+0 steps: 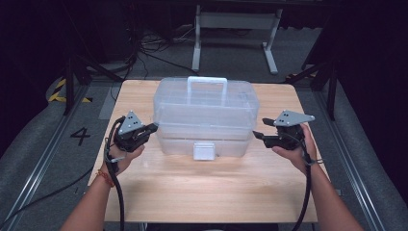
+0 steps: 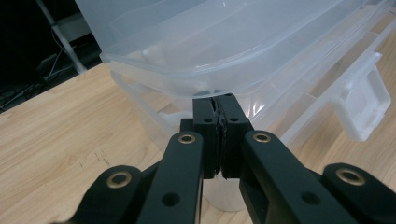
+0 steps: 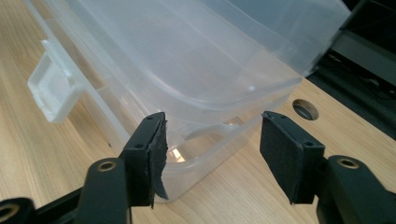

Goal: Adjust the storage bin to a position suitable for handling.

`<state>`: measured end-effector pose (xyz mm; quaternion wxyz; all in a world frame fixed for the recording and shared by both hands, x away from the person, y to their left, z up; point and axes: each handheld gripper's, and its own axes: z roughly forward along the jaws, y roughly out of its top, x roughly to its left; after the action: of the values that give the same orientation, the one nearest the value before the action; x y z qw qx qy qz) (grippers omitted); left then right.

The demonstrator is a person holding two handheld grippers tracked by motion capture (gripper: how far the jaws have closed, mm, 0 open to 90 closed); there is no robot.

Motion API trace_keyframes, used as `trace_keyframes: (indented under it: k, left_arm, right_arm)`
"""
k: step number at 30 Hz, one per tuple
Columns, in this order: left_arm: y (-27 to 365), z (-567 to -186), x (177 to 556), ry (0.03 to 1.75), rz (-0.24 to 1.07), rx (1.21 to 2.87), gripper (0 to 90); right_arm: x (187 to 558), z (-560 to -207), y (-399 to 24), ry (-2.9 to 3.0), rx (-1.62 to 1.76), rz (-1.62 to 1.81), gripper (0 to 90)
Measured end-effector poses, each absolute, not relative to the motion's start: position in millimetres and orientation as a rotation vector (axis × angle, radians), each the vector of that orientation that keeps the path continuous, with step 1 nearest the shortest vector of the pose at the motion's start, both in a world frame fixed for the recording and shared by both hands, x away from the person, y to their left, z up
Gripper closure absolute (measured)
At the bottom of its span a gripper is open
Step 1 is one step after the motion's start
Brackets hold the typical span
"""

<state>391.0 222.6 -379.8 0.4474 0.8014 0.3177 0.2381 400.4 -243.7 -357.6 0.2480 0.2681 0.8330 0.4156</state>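
Note:
A clear plastic storage box [image 1: 207,110] with a carry handle [image 1: 207,82] on its lid and a front latch [image 1: 203,150] stands in the middle of the wooden table [image 1: 207,192]. My left gripper [image 1: 155,127] is at the box's left end. In the left gripper view its jaws [image 2: 217,100] are pressed together with nothing between them, tips right under the lid's rim [image 2: 224,42]. My right gripper [image 1: 256,136] is at the box's right end. Its jaws [image 3: 212,135] stand apart, with the box's corner [image 3: 187,56] just beyond the pads and not touched.
A white metal frame [image 1: 235,29] and loose cables lie on the floor behind the table. A round hole [image 3: 306,108] is in the tabletop near the box's right end. The floor at the left carries a number mark [image 1: 80,135]. Bare wood stretches in front of the box.

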Motion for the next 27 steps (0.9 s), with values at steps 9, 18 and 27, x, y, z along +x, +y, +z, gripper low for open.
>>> trace_keyframes:
  k: [9, 18, 27]
  left_arm:
    - [220, -372, 392, 0.773, 0.606, 1.985, 88.4]
    - [219, -368, 394, 0.775, 0.606, 1.977, 87.9]
    - [222, -364, 394, 0.761, 0.63, 1.973, 85.7]
  right_arm:
    - [404, -365, -238, 2.219, 0.752, 1.105, 44.0]
    - [411, -367, -237, 2.098, 0.787, 1.18, 44.8]
    - [412, -363, -233, 2.039, 0.758, 1.196, 45.9]
